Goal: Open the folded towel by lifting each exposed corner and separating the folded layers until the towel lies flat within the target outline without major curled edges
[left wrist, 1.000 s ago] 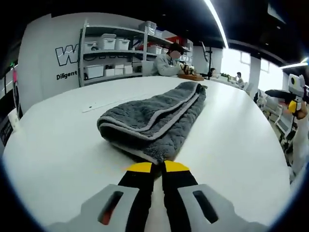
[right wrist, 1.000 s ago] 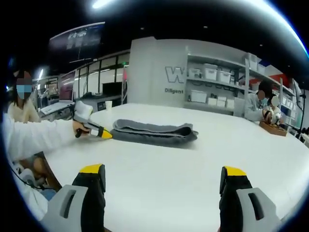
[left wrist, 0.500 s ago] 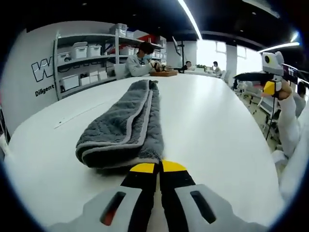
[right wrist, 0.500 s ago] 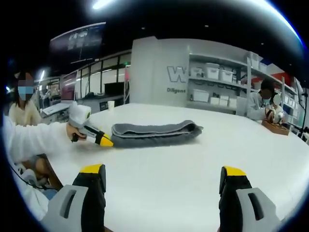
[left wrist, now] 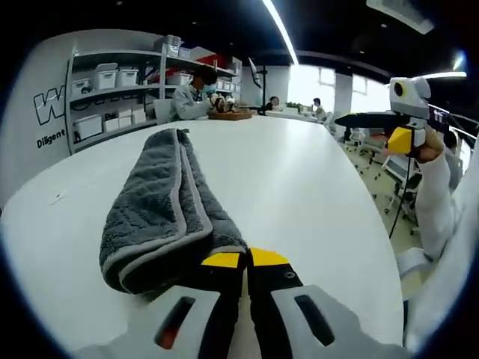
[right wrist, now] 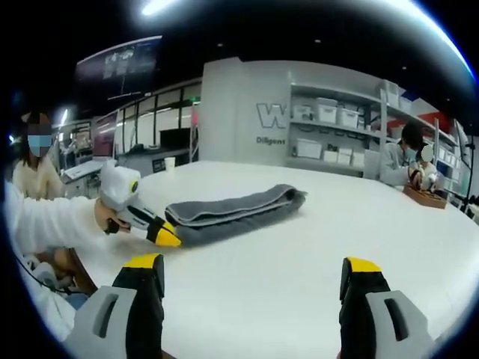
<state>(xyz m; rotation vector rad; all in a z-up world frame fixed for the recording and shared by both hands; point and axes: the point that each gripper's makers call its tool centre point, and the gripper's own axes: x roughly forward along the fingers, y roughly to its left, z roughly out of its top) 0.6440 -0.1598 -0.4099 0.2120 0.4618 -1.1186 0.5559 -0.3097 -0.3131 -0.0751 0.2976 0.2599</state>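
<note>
Now my left gripper (left wrist: 239,258) clenched on folded grey plush towel (left wrist: 161,206) corner; right gripper (right wrist: 251,271) gaped, well apart, above white table (right wrist: 314,247).

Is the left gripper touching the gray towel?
Touching. In the left gripper view the left gripper has its shut yellow-tipped jaws right against the gray towel's near end; the right gripper view shows its tip meeting the towel's end too.

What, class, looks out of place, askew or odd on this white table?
Nothing looks damaged or spilled. The grey towel is folded into a long roll on the white table; the left tongs, shut, meet its near end, and no target outline is visible. The right tongs are open, apart from it.
</note>
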